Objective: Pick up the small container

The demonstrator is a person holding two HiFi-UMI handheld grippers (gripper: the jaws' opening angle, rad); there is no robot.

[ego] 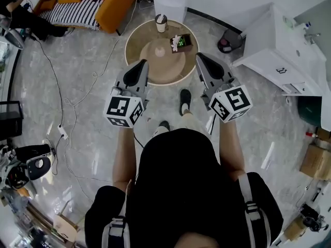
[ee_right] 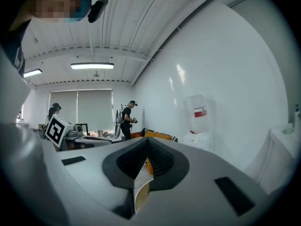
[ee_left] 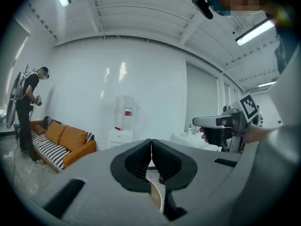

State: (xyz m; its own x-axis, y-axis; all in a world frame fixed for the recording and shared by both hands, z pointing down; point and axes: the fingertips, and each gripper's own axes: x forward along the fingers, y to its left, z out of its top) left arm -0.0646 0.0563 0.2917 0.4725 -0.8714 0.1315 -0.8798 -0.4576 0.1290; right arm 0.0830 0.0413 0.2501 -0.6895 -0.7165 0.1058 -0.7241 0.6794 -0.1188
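Note:
In the head view a round wooden table (ego: pixel 135 61) carries a small white cup-like container (ego: pixel 161 22) at its far edge. Beside it sit a small dark box with a green and white plant (ego: pixel 181 42) and a tiny pale object (ego: pixel 160 51) near the middle. My left gripper (ego: pixel 141 65) and right gripper (ego: pixel 199 58) are held level above the table's near edge, well short of these items. Both pairs of jaws are pressed together with nothing between them, as the left gripper view (ee_left: pixel 151 144) and the right gripper view (ee_right: pixel 146 144) show.
An orange sofa with a striped blanket (ego: pixel 93 6) stands far left. A white counter (ego: pixel 282 45) is on the right and a water dispenser (ee_left: pixel 123 121) stands against the wall. Cables (ego: pixel 62 102) cross the floor at left. Other people stand nearby (ee_left: pixel 28 102), (ee_right: pixel 127 121).

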